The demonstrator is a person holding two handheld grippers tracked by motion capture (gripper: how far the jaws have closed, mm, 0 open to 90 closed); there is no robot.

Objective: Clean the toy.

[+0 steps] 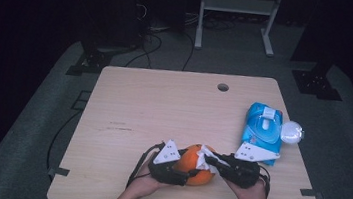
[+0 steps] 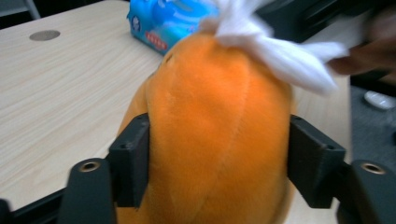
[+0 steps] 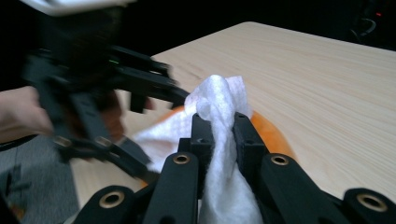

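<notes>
An orange plush toy (image 1: 195, 171) sits near the table's front edge, between the person's two hands. My left gripper (image 1: 180, 169) comes at it from the left. In the left gripper view the toy (image 2: 215, 130) bulges between the jaws of the left gripper (image 2: 217, 156), and both pads press on its sides. My right gripper (image 1: 211, 160) reaches in from the right, shut on a white wipe (image 1: 204, 157) that lies over the top of the toy. In the right gripper view the wipe (image 3: 219, 93) is pinched in the right gripper (image 3: 219, 125) above the orange toy (image 3: 271, 135).
A blue pack of wet wipes (image 1: 261, 129) lies at the table's right edge, beside a clear round lid (image 1: 292, 133). The wooden table (image 1: 163, 108) has a cable hole (image 1: 222, 87) near its far edge. Beyond the table stand a white frame and cables on the floor.
</notes>
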